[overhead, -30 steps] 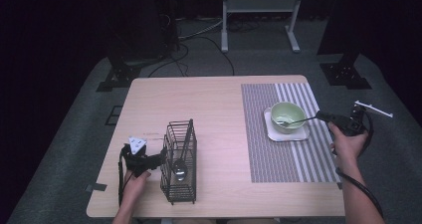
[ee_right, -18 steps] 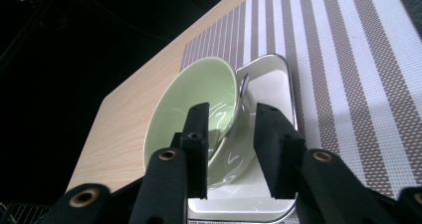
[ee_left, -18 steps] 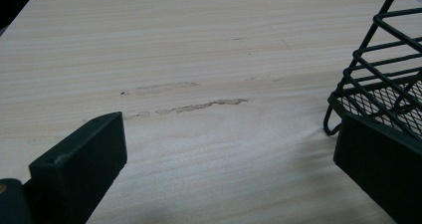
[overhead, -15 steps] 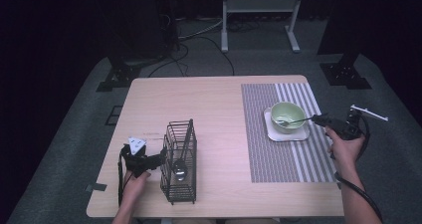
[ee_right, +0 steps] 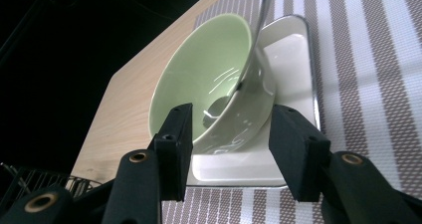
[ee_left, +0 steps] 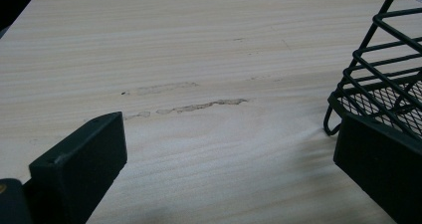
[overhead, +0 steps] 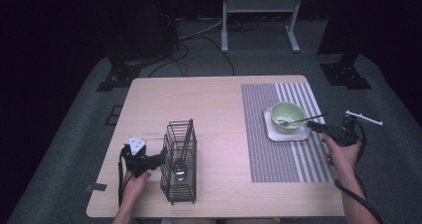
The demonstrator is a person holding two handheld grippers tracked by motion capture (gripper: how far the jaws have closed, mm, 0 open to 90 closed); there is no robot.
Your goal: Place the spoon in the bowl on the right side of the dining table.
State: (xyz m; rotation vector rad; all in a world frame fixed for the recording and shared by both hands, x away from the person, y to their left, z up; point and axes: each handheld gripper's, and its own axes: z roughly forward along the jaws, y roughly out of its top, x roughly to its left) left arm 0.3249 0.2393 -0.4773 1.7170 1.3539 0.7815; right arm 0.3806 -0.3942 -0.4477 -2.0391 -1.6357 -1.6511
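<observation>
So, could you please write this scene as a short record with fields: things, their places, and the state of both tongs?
bowl: green bowl on a white square plate
spoon: spoon lies in the bowl, handle over the rim toward the right tongs
mat: striped mat under the plate
rack: black wire rack holding a utensil
left tongs: left tongs open, beside the rack
right tongs: right tongs have just been opening, nothing between them

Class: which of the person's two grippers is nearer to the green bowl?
Right. The right gripper sits just beside the green bowl on the striped mat; the left gripper is across the table by the wire basket.
</observation>
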